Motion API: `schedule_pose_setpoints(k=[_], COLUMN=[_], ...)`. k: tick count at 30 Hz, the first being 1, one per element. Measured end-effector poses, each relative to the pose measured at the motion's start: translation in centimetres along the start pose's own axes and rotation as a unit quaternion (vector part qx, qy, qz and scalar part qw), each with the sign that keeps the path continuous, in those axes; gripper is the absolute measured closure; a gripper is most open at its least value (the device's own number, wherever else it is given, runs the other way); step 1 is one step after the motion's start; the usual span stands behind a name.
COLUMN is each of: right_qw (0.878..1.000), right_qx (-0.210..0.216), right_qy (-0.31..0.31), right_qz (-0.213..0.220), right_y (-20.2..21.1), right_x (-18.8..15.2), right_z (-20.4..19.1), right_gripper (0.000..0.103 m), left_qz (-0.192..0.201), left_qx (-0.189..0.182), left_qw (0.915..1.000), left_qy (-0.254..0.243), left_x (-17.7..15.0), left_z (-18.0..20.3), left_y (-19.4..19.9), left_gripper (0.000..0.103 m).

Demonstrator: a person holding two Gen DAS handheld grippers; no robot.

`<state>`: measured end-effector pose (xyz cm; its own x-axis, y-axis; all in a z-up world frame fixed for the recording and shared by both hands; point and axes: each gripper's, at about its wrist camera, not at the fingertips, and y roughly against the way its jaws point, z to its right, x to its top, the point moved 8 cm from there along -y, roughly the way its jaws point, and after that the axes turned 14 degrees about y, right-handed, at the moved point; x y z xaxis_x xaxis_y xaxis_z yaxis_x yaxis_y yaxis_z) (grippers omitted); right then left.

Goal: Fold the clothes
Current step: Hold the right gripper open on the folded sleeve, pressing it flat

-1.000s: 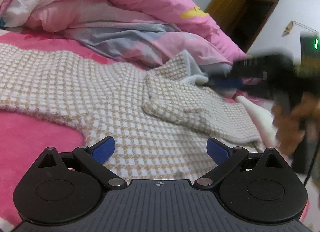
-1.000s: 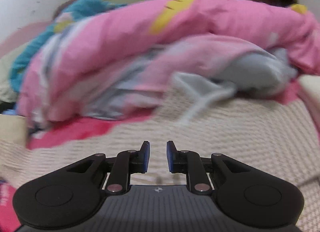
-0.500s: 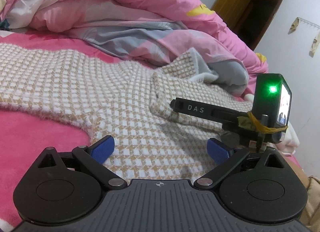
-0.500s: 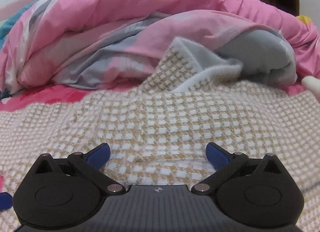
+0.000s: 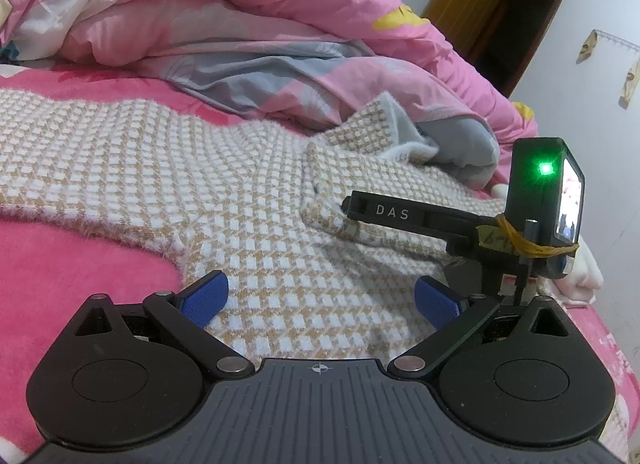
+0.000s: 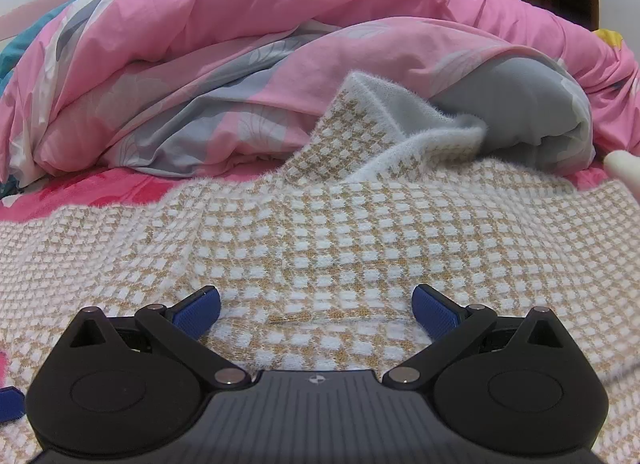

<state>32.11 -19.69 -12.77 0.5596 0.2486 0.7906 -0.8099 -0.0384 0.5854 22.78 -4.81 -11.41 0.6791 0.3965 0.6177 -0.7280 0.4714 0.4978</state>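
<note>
Bed scene. Sweater (image 5: pixel 168 168), beige-and-white check knit, spread flat on pink blanket (image 5: pixel 60 264); one sleeve (image 5: pixel 392 200) already laid across the body, collar end (image 6: pixel 384 120) propped against heaped duvet (image 6: pixel 240 44).

Left gripper (image 5: pixel 320 300): spread wide, nothing held, low over the hem side near the armpit edge. Right gripper (image 6: pixel 316 306): fully spread, empty, low over the folded sleeve; pads (image 6: pixel 200 306) apart from any pinch of cloth.

Step in hand, as judged: between folds. One sleeve in, other side still lying out toward the left.

Next move likely calls for: picking a new edge (far sleeve or hem), closing on a single layer or a clean double, lifting without dragging the placed sleeve. Fuzzy knit probably clings and stretches, so slow lift advised.
</note>
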Motion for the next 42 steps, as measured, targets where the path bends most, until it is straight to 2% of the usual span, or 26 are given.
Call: schedule_pose_setpoints(k=[42], right_qw=[1.000], right_qx=[-0.003], right_qy=[0.000], right_qz=[-0.001], right_y=[0.04], right_x=[-0.07], right_z=[-0.05], right_gripper=[0.000], left_qz=[-0.001], left_qx=[-0.002], left_qw=[1.0000], left_qy=[0.001], left_x=[-0.06], left_z=[0.01], left_y=[-0.07], left_gripper=[0.001])
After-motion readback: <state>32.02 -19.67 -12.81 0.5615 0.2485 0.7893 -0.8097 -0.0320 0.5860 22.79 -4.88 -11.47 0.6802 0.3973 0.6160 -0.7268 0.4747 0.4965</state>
